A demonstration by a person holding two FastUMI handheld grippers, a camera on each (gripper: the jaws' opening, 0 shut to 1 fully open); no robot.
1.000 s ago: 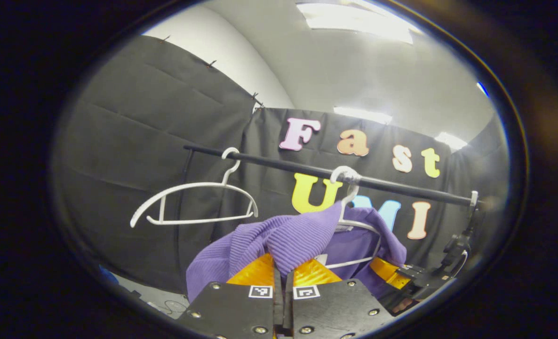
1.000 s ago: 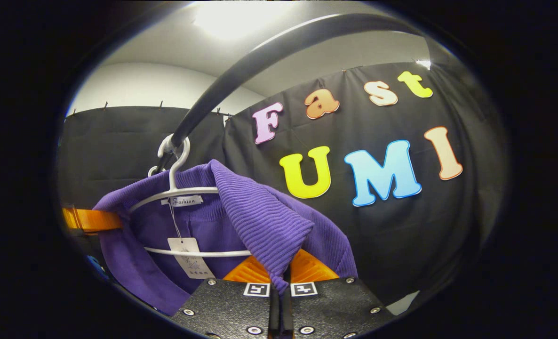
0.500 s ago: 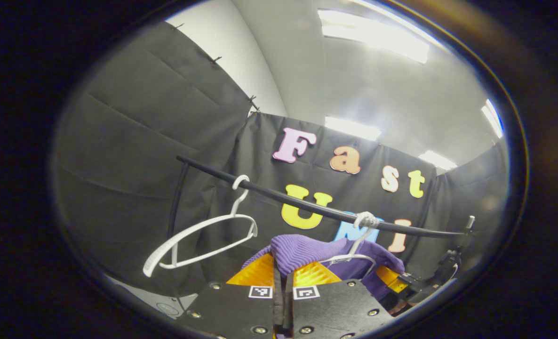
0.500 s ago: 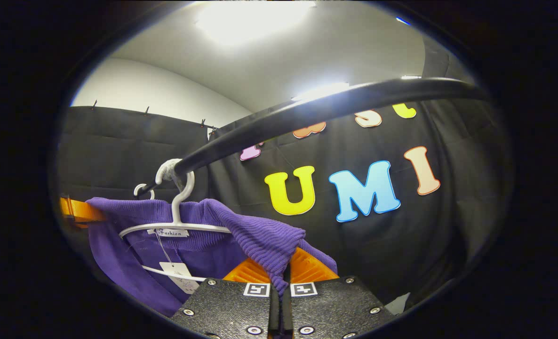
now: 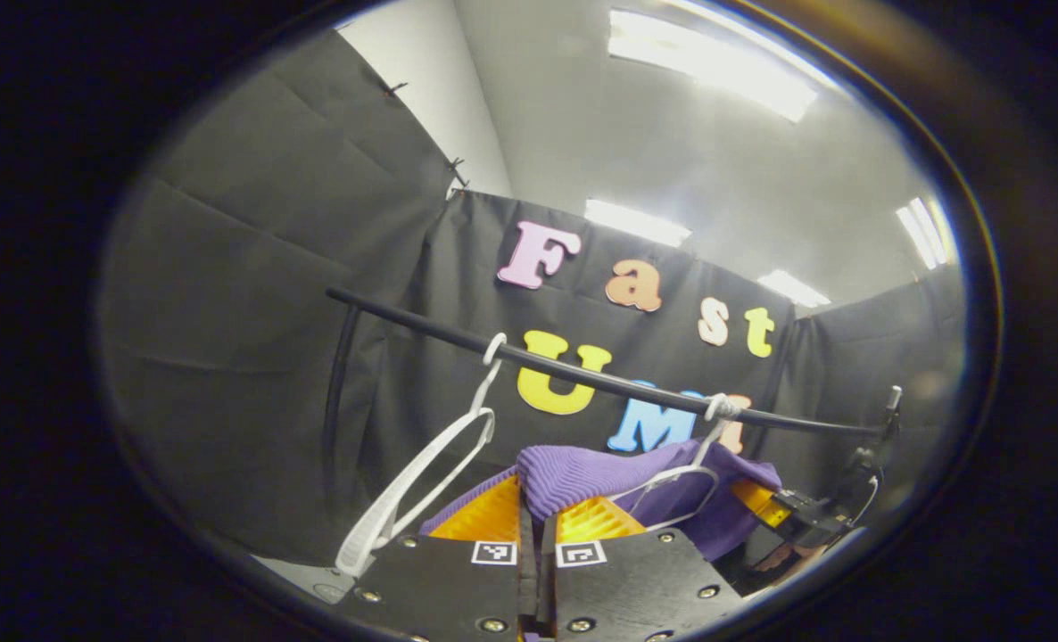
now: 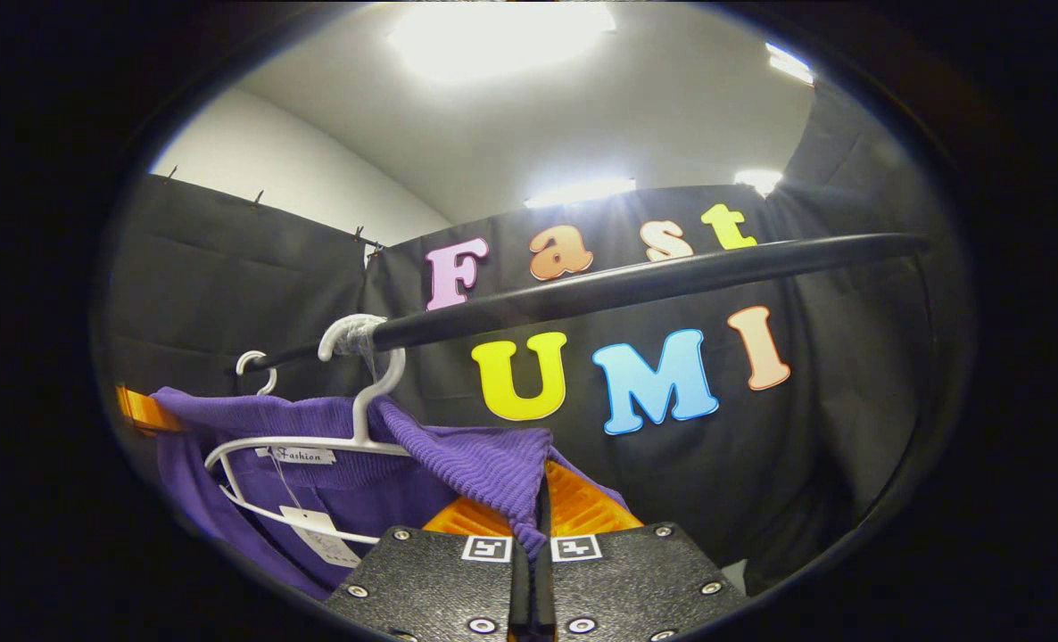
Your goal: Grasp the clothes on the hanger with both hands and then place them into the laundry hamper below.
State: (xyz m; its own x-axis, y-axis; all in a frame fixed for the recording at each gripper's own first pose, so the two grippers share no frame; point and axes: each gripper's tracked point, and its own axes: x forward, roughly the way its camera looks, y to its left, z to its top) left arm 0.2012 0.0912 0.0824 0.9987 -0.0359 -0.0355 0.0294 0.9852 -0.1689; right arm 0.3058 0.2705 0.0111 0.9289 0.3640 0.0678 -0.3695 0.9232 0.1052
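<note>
Both grippers come away low, and the purple sweater [image 5: 623, 486] comes with them. In the left gripper view the left gripper [image 5: 536, 526] has its fingers pressed together on a ribbed fold of the knit, and over the last second the rail [image 5: 582, 374] has climbed from close above the fold to well above it. The right gripper view tells the same story: the right gripper [image 6: 536, 526] is clamped on the other shoulder of the sweater [image 6: 458, 459], and the rail [image 6: 636, 281], which arched right overhead a second ago, now runs level across the middle of the picture. Farther off in the left gripper view sits the right gripper [image 5: 792, 515], also against purple cloth.

So the pull is under way, but the job isn't finished. The white hanger [image 6: 315, 446] is still hooked on the rail, with the collar and its tag draped around it; whether the shoulders have slipped free cannot be told. The likely snag is the neckline catching and dragging the hanger along.

A second, empty hanger [image 5: 422, 481] has swung from flat to steeply tilted beside the left gripper, so something has jostled the rail.

Both cameras look upward, at the black cloth wall, the pale ceiling and bright strip lights [image 5: 707, 62]. The hamper lies somewhere below.
</note>
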